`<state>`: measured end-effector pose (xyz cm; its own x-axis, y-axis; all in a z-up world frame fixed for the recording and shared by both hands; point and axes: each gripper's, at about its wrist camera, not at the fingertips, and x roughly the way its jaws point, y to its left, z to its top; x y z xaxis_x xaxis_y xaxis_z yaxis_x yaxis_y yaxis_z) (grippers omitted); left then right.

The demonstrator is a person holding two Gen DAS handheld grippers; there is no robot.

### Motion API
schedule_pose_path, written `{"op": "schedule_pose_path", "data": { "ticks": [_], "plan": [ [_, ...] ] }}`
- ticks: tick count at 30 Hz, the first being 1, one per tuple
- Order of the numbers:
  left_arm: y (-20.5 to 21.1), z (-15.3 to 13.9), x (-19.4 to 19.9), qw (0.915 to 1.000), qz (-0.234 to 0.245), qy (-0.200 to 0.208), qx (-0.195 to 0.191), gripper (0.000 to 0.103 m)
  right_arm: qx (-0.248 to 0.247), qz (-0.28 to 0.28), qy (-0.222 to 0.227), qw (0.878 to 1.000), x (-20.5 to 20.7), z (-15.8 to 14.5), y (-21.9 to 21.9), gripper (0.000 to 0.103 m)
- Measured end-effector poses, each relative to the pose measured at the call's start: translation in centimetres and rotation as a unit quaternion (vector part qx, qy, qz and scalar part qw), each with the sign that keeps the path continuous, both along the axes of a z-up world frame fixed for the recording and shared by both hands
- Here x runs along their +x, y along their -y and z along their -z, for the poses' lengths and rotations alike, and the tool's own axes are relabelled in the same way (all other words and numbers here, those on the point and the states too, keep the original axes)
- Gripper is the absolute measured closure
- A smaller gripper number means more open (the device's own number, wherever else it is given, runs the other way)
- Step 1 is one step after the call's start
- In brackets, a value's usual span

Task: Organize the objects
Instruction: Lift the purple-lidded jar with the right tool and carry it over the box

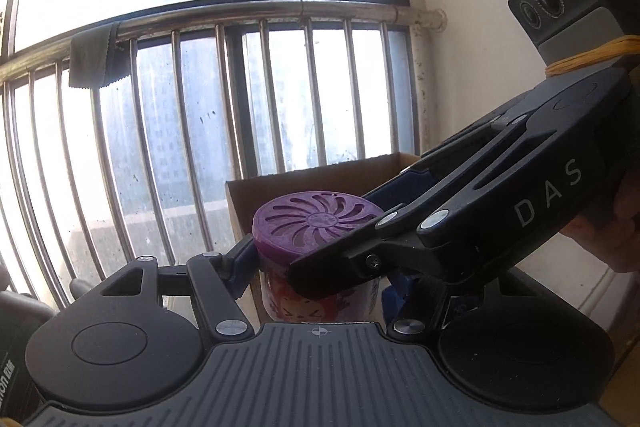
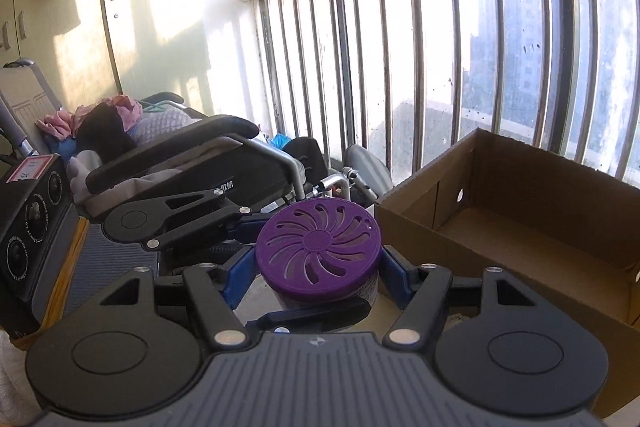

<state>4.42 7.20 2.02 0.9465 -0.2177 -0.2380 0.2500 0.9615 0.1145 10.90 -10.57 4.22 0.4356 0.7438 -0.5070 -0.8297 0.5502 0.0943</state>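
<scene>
Both grippers clamp one jar [image 2: 320, 259]: the right gripper [image 2: 316, 267] at 3 and 9 o'clock, the left gripper [image 1: 316, 267] crosswise. One empty box [image 2: 520, 227] sits at 2 o'clock.

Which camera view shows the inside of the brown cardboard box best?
The right wrist view: the brown cardboard box shows its open top, inner walls and bare floor. The left wrist view shows only part of its wall, behind the purple-lidded jar and right gripper.
</scene>
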Motion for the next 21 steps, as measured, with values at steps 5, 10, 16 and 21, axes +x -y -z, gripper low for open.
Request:
{"op": "schedule_pose_path", "data": {
  "ticks": [5, 10, 16, 21],
  "plan": [
    [0.6, -1.0, 3.9, 0.9998, 0.018, -0.002, -0.001, 0.038, -0.005, 0.006, -0.006, 1.0, 3.5, -1.9, 0.4, 0.033],
    [1.4, -1.7, 8.8, 0.999, 0.033, -0.026, 0.013, 0.038, -0.027, 0.03, -0.001, 0.999, 7.4, -2.4, -0.1, 0.033],
    [1.1, -1.1, 16.6, 0.9924, 0.049, -0.109, 0.03, 0.038, -0.045, 0.057, -0.076, 0.994, 15.3, -1.3, -0.9, 0.033],
    [1.0, -0.6, 20.8, 0.9817, 0.064, -0.17, 0.056, 0.037, -0.043, 0.076, -0.142, 0.986, 20.4, 0.5, -1.1, 0.033]
  ]
}}
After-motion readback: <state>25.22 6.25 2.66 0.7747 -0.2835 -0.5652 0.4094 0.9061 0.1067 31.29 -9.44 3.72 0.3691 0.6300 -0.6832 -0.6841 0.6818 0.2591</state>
